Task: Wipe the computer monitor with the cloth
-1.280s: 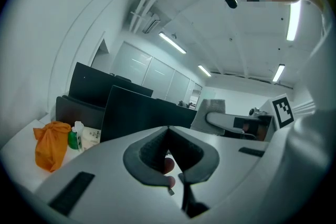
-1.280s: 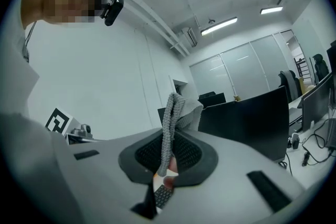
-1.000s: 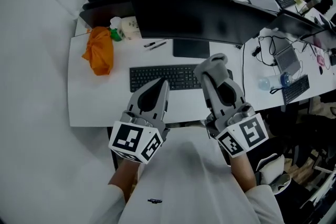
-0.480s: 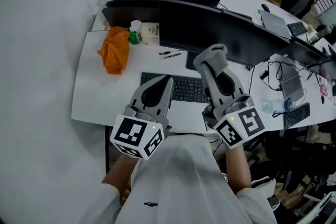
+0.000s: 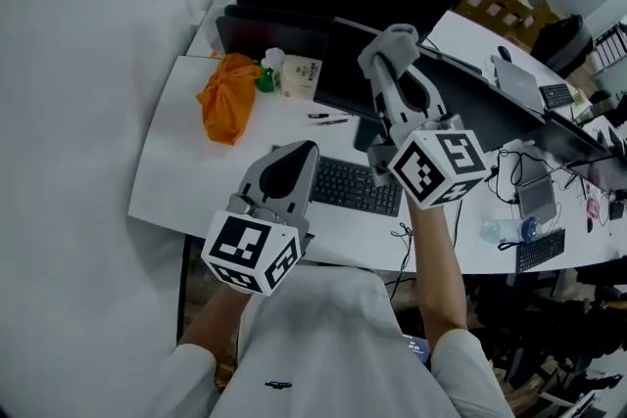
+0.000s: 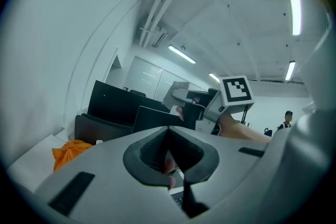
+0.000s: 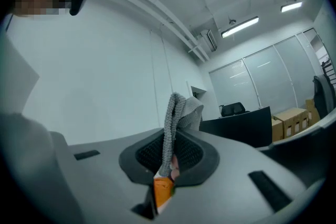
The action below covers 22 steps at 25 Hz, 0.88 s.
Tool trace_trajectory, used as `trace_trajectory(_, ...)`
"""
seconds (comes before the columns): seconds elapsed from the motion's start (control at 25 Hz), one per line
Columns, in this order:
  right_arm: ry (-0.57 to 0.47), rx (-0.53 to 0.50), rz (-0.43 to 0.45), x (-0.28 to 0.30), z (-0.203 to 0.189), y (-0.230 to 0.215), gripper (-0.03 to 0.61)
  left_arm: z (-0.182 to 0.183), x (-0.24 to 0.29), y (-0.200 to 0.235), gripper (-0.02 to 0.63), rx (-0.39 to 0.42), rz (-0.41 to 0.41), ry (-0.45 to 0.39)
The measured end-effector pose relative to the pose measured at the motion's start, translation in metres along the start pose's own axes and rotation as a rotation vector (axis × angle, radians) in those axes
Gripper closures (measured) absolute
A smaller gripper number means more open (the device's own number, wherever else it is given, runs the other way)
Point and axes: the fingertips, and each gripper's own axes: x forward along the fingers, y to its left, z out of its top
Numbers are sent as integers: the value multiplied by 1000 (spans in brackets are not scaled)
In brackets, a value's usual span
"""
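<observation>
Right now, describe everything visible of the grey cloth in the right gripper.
The grey cloth looks knitted, ribbed and soft. It is pinched as a folded bundle between the shut jaws of the right gripper, standing up past the jaw tips and drooping over at its top. In the head view it is held above the desk, in front of the dark monitor; whether it touches the screen cannot be told.

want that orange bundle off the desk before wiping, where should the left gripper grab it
Probably best to pinch a raised fold near the middle of the orange bundle, coming down from above. It lies crumpled on the desk, so its folds stand up, and a bottle sits close by its far right end. The left gripper is shut, so open it first.
</observation>
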Motion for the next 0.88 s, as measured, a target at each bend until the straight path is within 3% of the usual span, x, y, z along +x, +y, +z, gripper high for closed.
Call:
trace_trajectory(0.28, -11, -69, -84, 61, 0, -22, 554, 4, 10, 16, 600, -1, -1, 0)
trace_trajectory(0.88, 151, 29, -202, 124, -55, -69, 555, -4, 18, 31, 600, -27, 22, 29)
